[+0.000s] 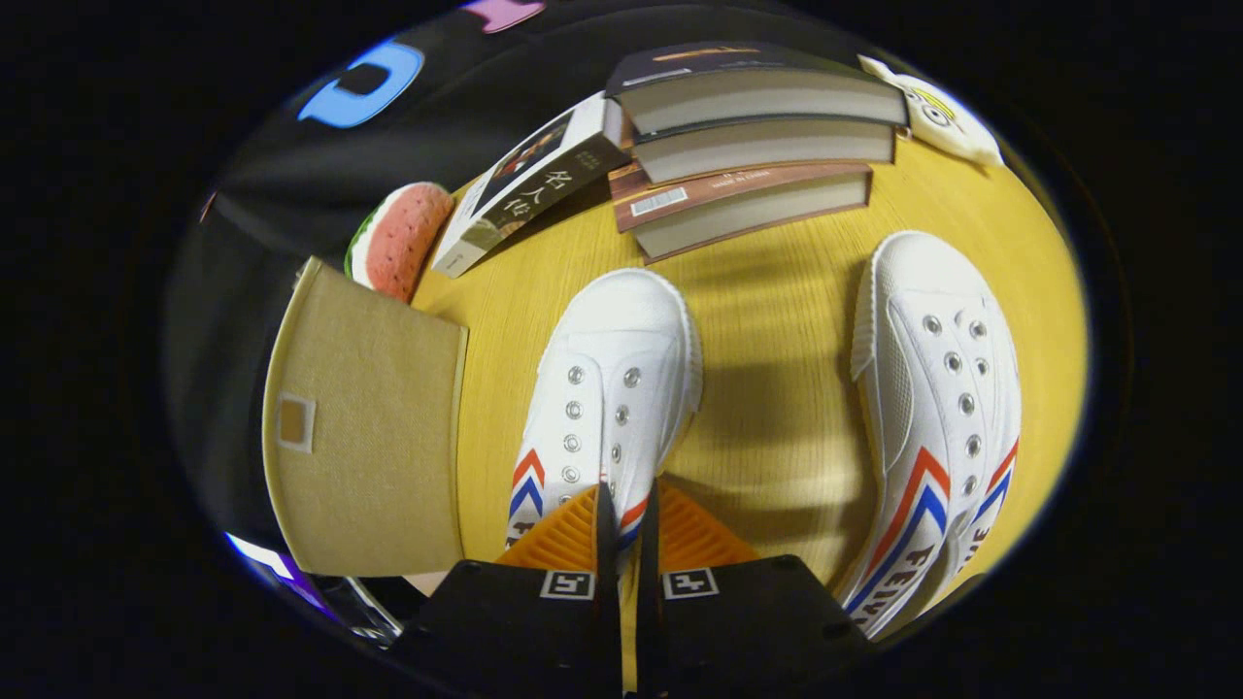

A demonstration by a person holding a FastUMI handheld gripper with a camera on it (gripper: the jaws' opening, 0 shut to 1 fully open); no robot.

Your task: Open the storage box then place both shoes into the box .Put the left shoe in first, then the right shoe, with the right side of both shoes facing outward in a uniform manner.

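Observation:
My gripper [627, 497] has its fingers nearly together, pinching the rear edge of a white canvas shoe [614, 374] with red and blue stripes. That shoe points away from me and seems to hang a little above the yellow wooden table [777, 320], with its shadow to its right. A second matching shoe [937, 408] lies on the table to the right, toe pointing away. Left of the fingers stands the beige fabric storage box [364, 437]; a flat panel with a small square tag faces me, and I cannot tell whether the box is open.
A stack of three books [757, 146] lies beyond the shoes, with another book [529, 189] leaning to its left. A watermelon-slice cushion [400, 238] sits behind the box. A white soft toy [937, 116] rests at the far right corner.

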